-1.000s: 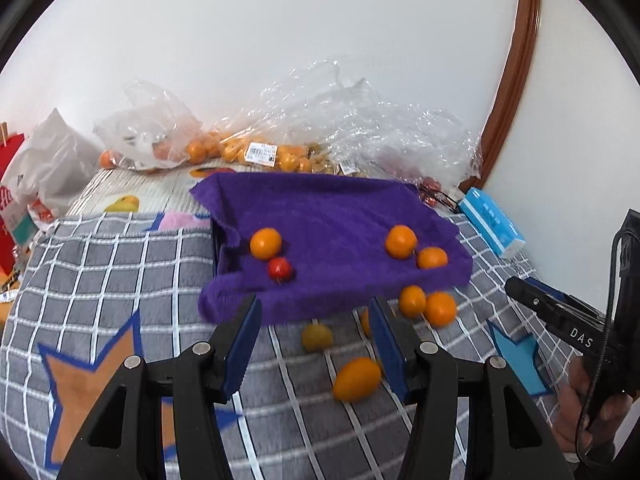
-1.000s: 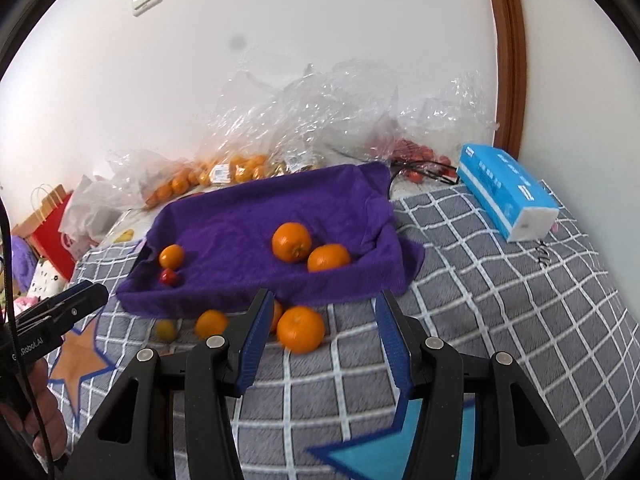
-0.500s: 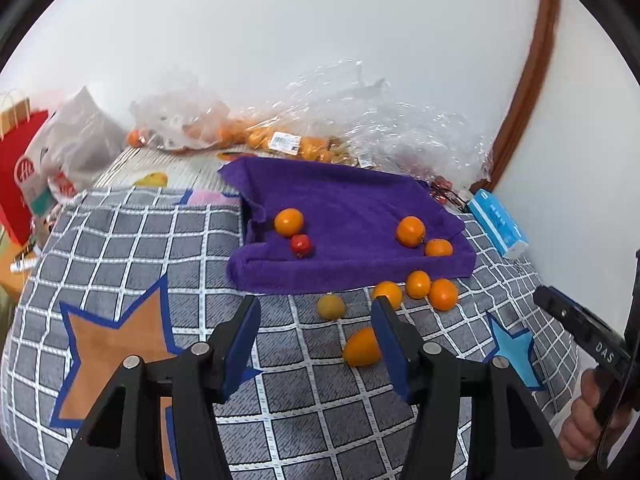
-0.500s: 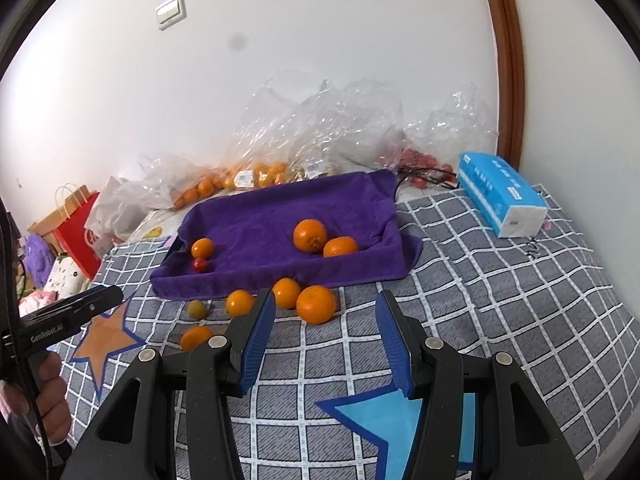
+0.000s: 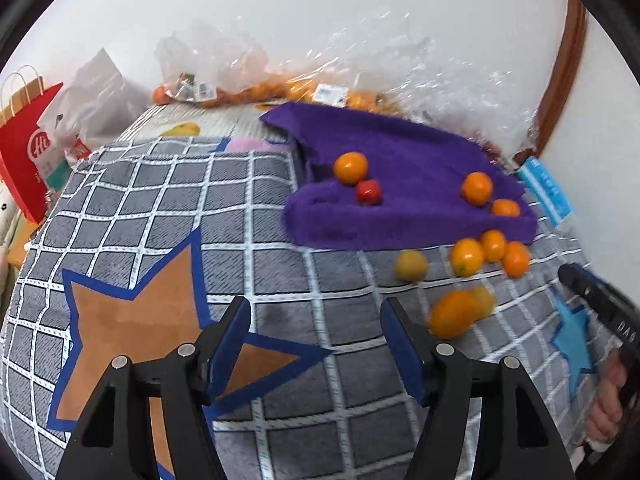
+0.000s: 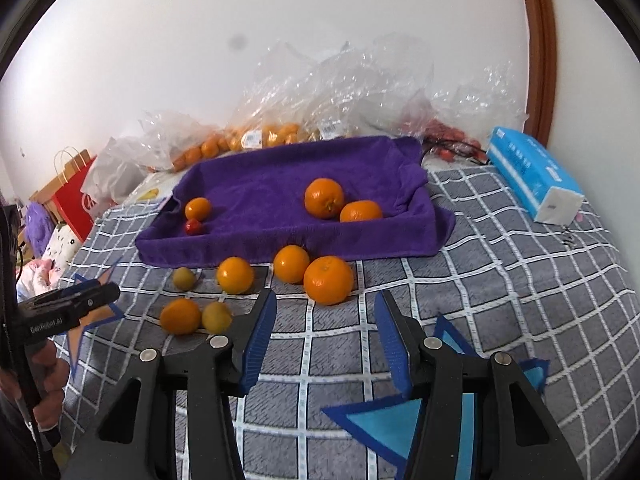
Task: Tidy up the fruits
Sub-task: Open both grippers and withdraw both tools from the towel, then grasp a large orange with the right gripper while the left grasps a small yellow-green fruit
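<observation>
**Operator:** Fruit first, left wrist view. My left gripper (image 5: pixel 316 344) has nothing between its blue pads, and the jaws are opening over bare grey checked blanket (image 5: pixel 160 208). At two o'clock from it lies a blurred oval orange fruit (image 5: pixel 452 314) with a smaller yellowish one touching behind it. Further, at one o'clock, a dull yellow-green round fruit (image 5: pixel 410 266) and three small oranges sit just before the purple towel-lined tray (image 5: pixel 400 152).

**Partner:** How would they handle?

**Operator:** Light, I'd judge, round and prone to roll on soft bedding; the skin looks smooth, so squeeze across the widest middle, gently, since ripe ones may bruise.

**Partner:** And the other camera?

**Operator:** Right wrist view: my right gripper (image 6: pixel 326 332) is also empty, jaws closing slightly on nothing. The large dimpled orange (image 6: pixel 329 280) lies at twelve o'clock, just beyond the fingertips. Inside the tray, two oranges rest at its right end, and a small orange and a red cherry-like fruit (image 6: pixel 194 226) at the left. I'd take the big one across its equator.
</observation>
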The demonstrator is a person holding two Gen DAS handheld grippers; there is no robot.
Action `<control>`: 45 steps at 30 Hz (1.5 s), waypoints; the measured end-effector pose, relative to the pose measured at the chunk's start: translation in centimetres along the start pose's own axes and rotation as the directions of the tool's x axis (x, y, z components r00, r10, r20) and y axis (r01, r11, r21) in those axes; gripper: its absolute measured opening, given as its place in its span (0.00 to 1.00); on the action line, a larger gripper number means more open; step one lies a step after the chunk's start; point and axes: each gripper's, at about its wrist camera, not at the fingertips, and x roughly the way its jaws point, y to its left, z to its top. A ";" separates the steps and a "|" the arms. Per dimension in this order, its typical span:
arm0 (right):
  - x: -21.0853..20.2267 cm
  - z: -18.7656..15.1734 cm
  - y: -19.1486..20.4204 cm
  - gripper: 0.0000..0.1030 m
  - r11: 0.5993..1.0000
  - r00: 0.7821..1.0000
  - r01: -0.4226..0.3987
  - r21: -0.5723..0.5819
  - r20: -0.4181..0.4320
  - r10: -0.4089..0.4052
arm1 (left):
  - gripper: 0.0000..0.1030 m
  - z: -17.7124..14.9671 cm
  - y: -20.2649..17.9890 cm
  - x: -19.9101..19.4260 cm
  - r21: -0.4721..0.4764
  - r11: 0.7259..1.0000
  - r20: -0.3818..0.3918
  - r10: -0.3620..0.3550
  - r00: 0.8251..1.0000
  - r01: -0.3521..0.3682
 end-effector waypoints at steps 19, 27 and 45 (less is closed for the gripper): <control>7.5 0.7 0.8 0.49 0.989 0.990 0.093 -0.116 -0.096 -0.105 | 0.61 0.0 1.4 1.9 -0.019 0.999 -0.009 -0.041 0.999 0.040; 8.2 0.6 0.6 0.41 0.992 0.989 0.071 -0.104 -0.123 -0.084 | 0.64 -0.1 2.2 1.8 -0.071 0.993 0.012 -0.095 0.995 0.095; 6.1 -0.1 0.5 0.39 0.995 0.996 0.038 -0.091 -0.079 -0.046 | 0.58 -0.2 1.9 1.8 -0.049 0.997 0.004 -0.064 0.998 0.064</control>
